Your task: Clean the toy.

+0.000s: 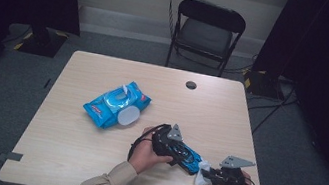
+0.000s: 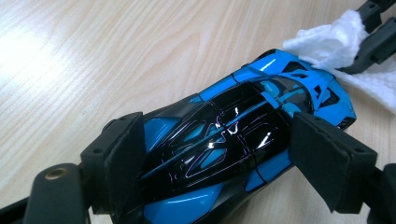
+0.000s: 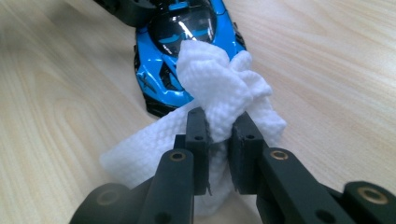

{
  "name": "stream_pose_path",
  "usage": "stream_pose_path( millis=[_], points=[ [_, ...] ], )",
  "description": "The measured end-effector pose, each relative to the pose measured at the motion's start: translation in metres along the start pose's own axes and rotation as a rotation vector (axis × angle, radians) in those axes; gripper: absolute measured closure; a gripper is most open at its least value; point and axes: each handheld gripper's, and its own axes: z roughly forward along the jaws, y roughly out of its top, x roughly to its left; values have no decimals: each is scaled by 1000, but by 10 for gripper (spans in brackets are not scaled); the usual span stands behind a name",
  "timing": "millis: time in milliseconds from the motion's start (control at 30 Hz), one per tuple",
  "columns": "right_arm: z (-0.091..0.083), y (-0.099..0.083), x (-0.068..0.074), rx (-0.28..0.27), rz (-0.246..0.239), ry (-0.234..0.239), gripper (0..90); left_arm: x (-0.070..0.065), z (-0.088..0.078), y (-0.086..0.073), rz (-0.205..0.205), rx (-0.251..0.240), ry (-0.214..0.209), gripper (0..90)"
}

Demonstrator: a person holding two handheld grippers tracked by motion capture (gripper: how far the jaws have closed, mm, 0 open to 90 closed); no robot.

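Observation:
A blue and black toy car [image 1: 186, 155] [image 2: 243, 126] [image 3: 180, 46] rests on the wooden table [image 1: 90, 161]. My left gripper [image 1: 178, 150] [image 2: 219, 158] is shut on the car's body, its pads [image 2: 123, 158] pressing both sides. A bunched white wet wipe [image 1: 202, 172] [image 3: 219, 88] [image 2: 327, 42] lies against the car's nose. My right gripper [image 1: 209, 173] [image 3: 217, 135] is shut on that wipe, and its black jaws reach into the top right corner of the left gripper view.
A blue pack of wet wipes [image 1: 117, 105] with its white lid flipped open lies on the table left of centre. A black folding chair [image 1: 205, 31] stands beyond the far edge. A round cable hole [image 1: 191, 85] sits near the table's back.

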Motion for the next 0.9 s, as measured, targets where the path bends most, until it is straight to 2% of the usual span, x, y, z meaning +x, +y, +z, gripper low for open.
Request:
stream_pose_path(
  millis=[467,733,900],
  points=[
    [-1,-2,13,23,-24,52,803,0,0,1,7,9,4,189],
    [2,-1,16,20,-17,109,808,0,0,1,4,10,6,189],
    [7,2,24,22,-40,131,809,0,-1,1,4,12,7,189]
  ],
)
